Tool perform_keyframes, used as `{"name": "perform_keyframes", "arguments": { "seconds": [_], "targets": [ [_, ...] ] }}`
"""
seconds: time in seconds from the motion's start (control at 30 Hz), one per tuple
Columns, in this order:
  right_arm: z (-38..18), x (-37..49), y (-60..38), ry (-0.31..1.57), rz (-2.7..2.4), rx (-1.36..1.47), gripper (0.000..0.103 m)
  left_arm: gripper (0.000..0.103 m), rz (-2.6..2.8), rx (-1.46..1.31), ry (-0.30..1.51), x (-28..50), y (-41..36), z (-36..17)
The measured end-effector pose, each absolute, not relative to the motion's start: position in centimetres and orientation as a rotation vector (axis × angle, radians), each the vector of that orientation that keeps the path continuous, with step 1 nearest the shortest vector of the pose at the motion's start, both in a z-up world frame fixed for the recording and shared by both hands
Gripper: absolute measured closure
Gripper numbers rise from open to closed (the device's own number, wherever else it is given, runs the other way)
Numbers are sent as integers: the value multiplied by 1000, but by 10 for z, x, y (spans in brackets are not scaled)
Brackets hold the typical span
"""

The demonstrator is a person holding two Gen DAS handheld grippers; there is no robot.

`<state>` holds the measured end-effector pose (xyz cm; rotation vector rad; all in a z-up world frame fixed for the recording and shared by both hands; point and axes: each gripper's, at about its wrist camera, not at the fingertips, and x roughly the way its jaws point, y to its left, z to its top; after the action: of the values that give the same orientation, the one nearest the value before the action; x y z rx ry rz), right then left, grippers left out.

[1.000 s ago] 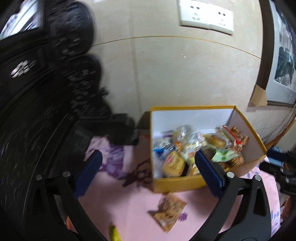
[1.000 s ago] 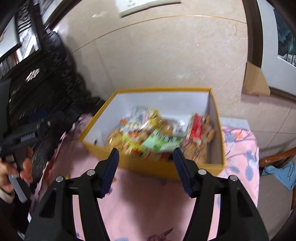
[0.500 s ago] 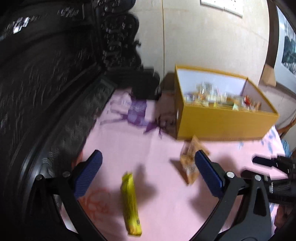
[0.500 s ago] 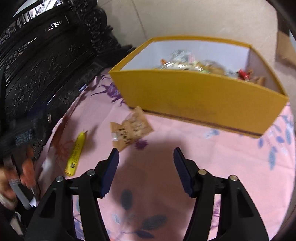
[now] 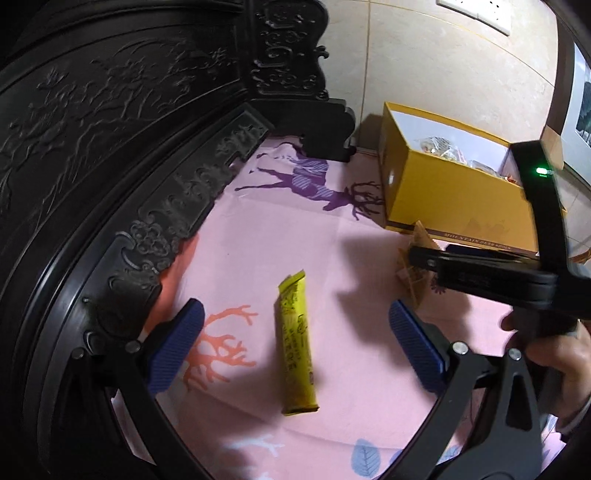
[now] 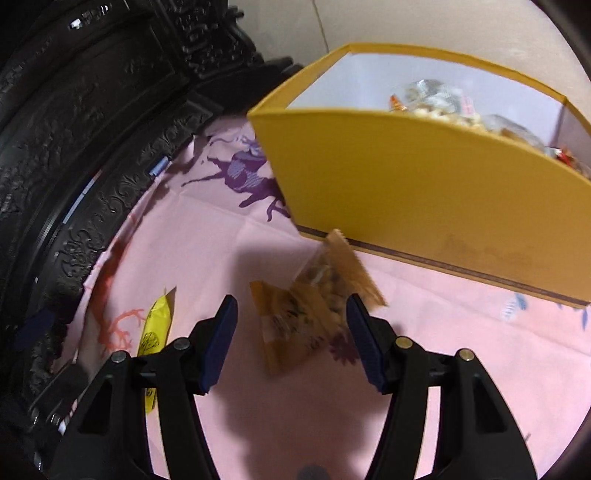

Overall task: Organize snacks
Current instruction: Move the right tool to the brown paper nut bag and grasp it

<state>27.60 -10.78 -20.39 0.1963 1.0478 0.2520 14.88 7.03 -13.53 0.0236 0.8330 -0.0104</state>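
pink deer-print cloth (image 5: 266,236) | dark carved furniture (image 5: 110,122) | wall socket (image 5: 476,13) | framed picture (image 5: 581,110)

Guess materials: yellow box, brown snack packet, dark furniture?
Yellow box: likely matte paperboard, thin straight walls, white lining.
Brown snack packet: apparently crinkly plastic film or foil, serrated end, creases.
Dark furniture: probably carved wood with dark glossy lacquer.

Left gripper (image 5: 295,343): black triangular-cutout arms w/ silver screws, ribbed blue pads (image 5: 173,350). Right gripper (image 6: 291,339): same build; housing w/ green LED. Bare-skinned hand (image 5: 557,354).
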Motion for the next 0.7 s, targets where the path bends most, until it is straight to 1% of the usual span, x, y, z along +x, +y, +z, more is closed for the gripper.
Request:
{"name": "perform_keyframes", "arguments": {
  "seconds": [0.07,0.13,0.2,0.27,0.3,0.33,0.4,0.5,0.53,0.63,0.7],
  "targets": [
    [-211,284,-101,1065,235,185,41,2,-11,16,834,148,72,-138],
    [-216,288,-94,1061,208,144,30,2,-16,16,844,150,72,-142],
    [-225,290,-87,1069,165,60,23,2,-24,14,845,150,71,-144],
    [-231,288,-82,1065,139,-17,22,2,-29,19,849,151,70,-148],
    [-235,286,-85,1066,133,-10,22,2,-31,19,852,151,69,-150],
    [-238,285,-91,1056,136,21,25,2,-34,17,855,151,68,-152],
    [-239,281,-99,1037,143,31,27,2,-34,15,855,150,67,-156],
    [-239,277,-103,1026,135,-13,44,2,-51,25,850,149,61,-163],
    [-239,275,-106,1020,142,-14,48,2,-57,36,848,148,57,-166],
    [-238,270,-110,1013,154,-34,56,2,-78,51,853,149,49,-172],
    [-237,265,-114,1013,161,-39,59,2,-87,52,850,149,46,-173]
  ]
}}
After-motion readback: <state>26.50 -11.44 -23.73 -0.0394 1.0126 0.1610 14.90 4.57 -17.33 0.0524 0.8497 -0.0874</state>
